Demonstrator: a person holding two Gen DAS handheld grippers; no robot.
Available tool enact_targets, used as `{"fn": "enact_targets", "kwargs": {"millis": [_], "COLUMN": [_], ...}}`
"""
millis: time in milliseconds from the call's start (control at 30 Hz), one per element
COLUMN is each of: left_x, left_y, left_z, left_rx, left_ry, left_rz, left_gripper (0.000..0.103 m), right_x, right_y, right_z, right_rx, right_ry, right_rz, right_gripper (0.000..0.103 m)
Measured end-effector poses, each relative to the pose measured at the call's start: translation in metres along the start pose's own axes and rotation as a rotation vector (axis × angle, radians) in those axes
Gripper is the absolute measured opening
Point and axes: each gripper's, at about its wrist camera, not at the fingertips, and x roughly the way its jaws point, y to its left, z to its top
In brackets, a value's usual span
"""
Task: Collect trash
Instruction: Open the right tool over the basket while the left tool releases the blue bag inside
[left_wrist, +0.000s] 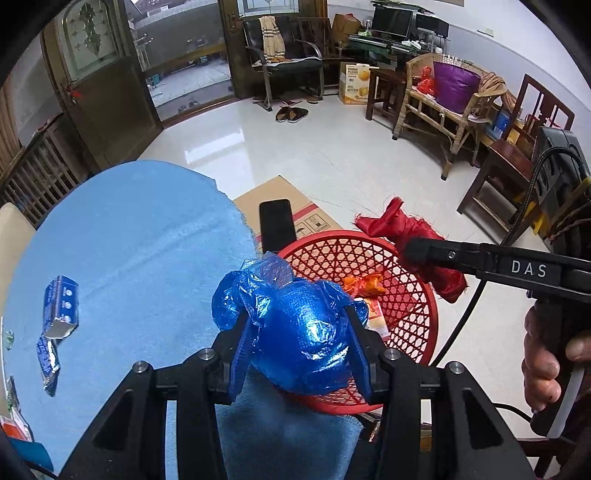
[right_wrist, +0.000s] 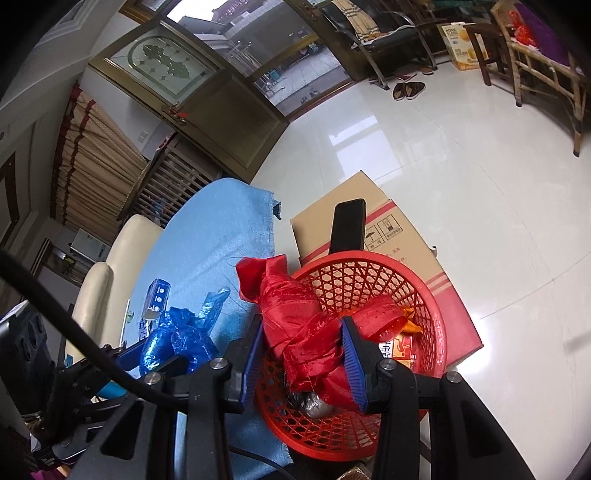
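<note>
My left gripper (left_wrist: 299, 332) is shut on a crumpled blue plastic bag (left_wrist: 295, 325), held over the near rim of the red mesh basket (left_wrist: 410, 317). My right gripper (right_wrist: 303, 350) is shut on a bunched red cloth (right_wrist: 295, 314) that hangs over the basket (right_wrist: 369, 280). In the left wrist view the right gripper (left_wrist: 421, 251) reaches in from the right with the red cloth (left_wrist: 399, 225) above the basket's far rim. Orange wrappers (left_wrist: 364, 284) and a printed packet (right_wrist: 400, 349) lie inside the basket. The blue bag (right_wrist: 177, 339) shows at left in the right wrist view.
A blue cloth (left_wrist: 129, 258) covers the round table, with two blue-and-silver wrappers (left_wrist: 61, 310) lying at its left. A cardboard box (right_wrist: 399, 236) with a black phone (right_wrist: 347, 225) on it stands beyond the basket. A cream chair (right_wrist: 107, 266) is by the table. Wooden chairs (left_wrist: 506, 166) stand at right.
</note>
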Motion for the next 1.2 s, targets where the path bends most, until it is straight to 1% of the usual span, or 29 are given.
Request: {"fn": "enact_targets", "kwargs": {"millis": [167, 300, 567, 767, 833, 933, 1000, 1100, 1200], "left_x": [0.007, 0.011, 0.014, 0.018, 0.018, 0.016, 0.013, 0.009, 0.004], "left_y": [0.002, 0.003, 0.002, 0.004, 0.004, 0.005, 0.005, 0.009, 0.013], "left_z": [0.0, 0.0, -0.002, -0.004, -0.005, -0.006, -0.007, -0.008, -0.011], "left_rx": [-0.022, -0.036, -0.041, -0.049, -0.054, -0.058, -0.059, -0.068, -0.071], "left_ry": [0.009, 0.015, 0.017, 0.026, 0.026, 0.017, 0.006, -0.007, -0.021], "left_rz": [-0.058, -0.087, -0.096, -0.107, -0.113, -0.118, -0.114, -0.115, -0.099], "left_gripper": [0.05, 0.05, 0.05, 0.05, 0.052, 0.059, 0.063, 0.064, 0.064], "right_x": [0.002, 0.005, 0.008, 0.011, 0.013, 0.014, 0.013, 0.012, 0.011], "right_y": [-0.004, -0.008, -0.011, -0.011, -0.012, -0.013, -0.013, -0.012, -0.007], "right_z": [0.0, 0.001, 0.001, 0.0, 0.0, 0.0, 0.0, 0.0, 0.0], "right_rx": [0.019, 0.035, 0.046, 0.053, 0.063, 0.077, 0.087, 0.093, 0.078], "right_ry": [0.001, 0.011, 0.018, 0.03, 0.037, 0.042, 0.039, 0.032, 0.031], "right_rz": [-0.004, -0.004, 0.002, 0.006, 0.01, 0.014, 0.014, 0.016, 0.01], "right_gripper": [0.044, 0.045, 0.045, 0.047, 0.048, 0.049, 0.056, 0.057, 0.057]}}
